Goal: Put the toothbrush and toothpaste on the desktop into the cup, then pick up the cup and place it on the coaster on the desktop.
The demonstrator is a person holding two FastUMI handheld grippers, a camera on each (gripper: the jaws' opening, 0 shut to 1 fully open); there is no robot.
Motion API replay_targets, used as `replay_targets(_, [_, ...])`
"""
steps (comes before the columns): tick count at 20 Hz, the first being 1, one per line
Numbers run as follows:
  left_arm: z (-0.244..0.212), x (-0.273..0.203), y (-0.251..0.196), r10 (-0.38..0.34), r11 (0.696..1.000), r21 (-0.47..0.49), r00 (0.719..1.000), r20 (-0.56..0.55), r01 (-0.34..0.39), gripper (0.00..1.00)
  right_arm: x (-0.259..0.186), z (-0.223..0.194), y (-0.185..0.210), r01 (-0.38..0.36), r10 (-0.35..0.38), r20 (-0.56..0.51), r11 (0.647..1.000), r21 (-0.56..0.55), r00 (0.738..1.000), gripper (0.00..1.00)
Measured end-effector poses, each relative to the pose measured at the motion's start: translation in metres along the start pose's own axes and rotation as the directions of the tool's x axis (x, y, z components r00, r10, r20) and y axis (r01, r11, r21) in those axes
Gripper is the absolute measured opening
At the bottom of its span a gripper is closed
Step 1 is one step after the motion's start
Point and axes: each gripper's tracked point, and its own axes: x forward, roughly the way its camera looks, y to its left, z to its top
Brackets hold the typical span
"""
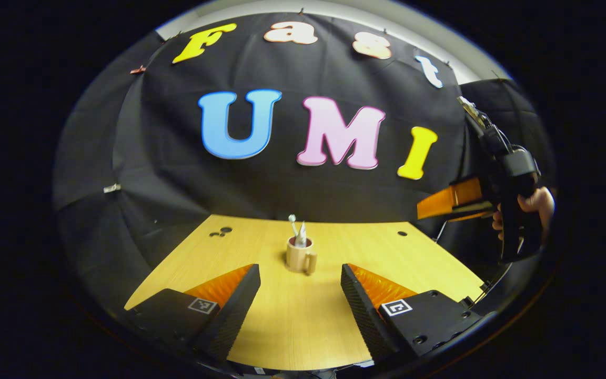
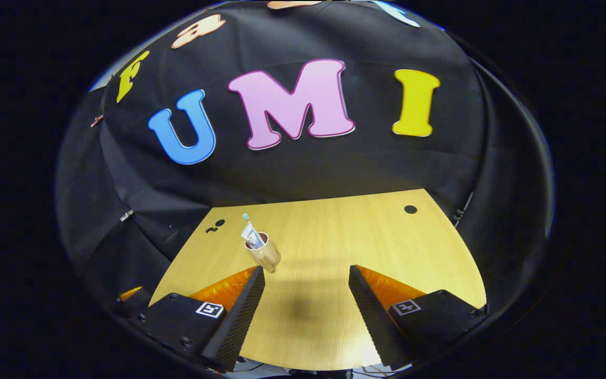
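A beige cup (image 1: 300,255) with a handle stands upright on the wooden desktop (image 1: 292,316). A toothbrush (image 1: 293,223) and a toothpaste tube (image 1: 301,235) stick up out of it. My left gripper (image 1: 300,295) is open just in front of the cup, nothing between its fingers. In the right gripper view the same cup (image 2: 263,251) sits ahead and to the left, with the toothpaste tube (image 2: 252,235) and toothbrush (image 2: 245,217) leaning out. My right gripper (image 2: 305,300) is open above the desktop (image 2: 334,237). The right gripper (image 1: 453,202) also appears raised at the far right, held by a hand (image 1: 537,202).
A few small dark holes mark the desktop's far corners (image 1: 220,231) (image 2: 410,209). The black cloth wall rises directly behind the desk's far edge. Bare wood spreads to the right of the cup.
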Motion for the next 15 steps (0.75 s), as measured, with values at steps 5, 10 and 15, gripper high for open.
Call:
replay_targets(5, [0.033,-0.018,-0.034,-0.083,0.996,0.045,0.989,0.122,0.078,0.97,-0.074,-0.02,-0.02,0.089,-0.093,0.164,0.995,0.034,0.982,0.98])
replay_targets(10, [0.039,-0.032,-0.054,-0.084,0.996,0.013,0.985,0.15,0.083,0.98,-0.112,-0.025,-0.042,0.155,-0.162,0.257,0.987,0.045,0.953,0.99])
replay_targets(15, [0.036,-0.043,-0.068,-0.101,0.995,0.017,0.983,0.154,0.1,0.97,-0.13,-0.045,-0.038,0.142,-0.16,0.296,0.986,0.082,0.942,0.98])
